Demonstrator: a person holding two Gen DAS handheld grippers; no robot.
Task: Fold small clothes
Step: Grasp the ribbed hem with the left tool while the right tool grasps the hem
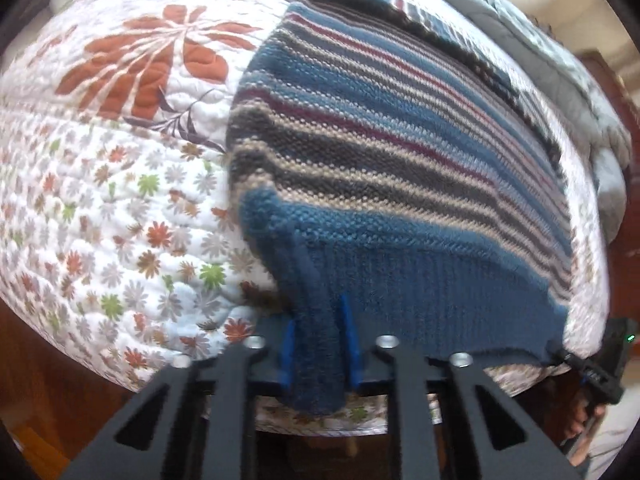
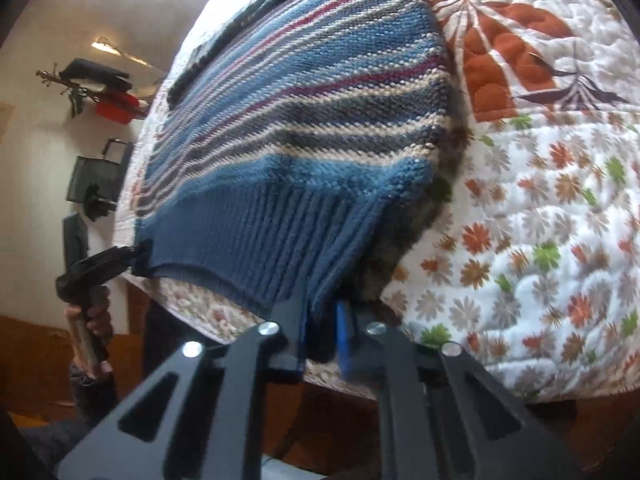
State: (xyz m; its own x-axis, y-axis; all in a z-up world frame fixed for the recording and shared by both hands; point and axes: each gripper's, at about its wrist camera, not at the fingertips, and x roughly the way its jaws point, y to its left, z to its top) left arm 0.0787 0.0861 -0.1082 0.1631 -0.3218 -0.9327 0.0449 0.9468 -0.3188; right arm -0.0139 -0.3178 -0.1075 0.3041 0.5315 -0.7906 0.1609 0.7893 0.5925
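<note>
Both tongs, left tongs (image 1: 320,354) and right tongs (image 2: 322,340), are pinching the sweater's (image 1: 400,152) hem corners; the sweater is lying flat on the bed (image 1: 120,200), folding barely beginning.

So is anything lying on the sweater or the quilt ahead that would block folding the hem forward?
Nothing visible does. Both grippers, left and right, have jaws shut on the sweater's blue hem, and its striped body and the floral quilt beside it carry nothing else.

Soft, even daylight fills both views — bright on the quilt (image 1: 120,208), glaring at a ceiling lamp (image 2: 106,45) in the right view. Fisheye bending curves every edge, corners go black, and slight motion blur softens everything.
</note>
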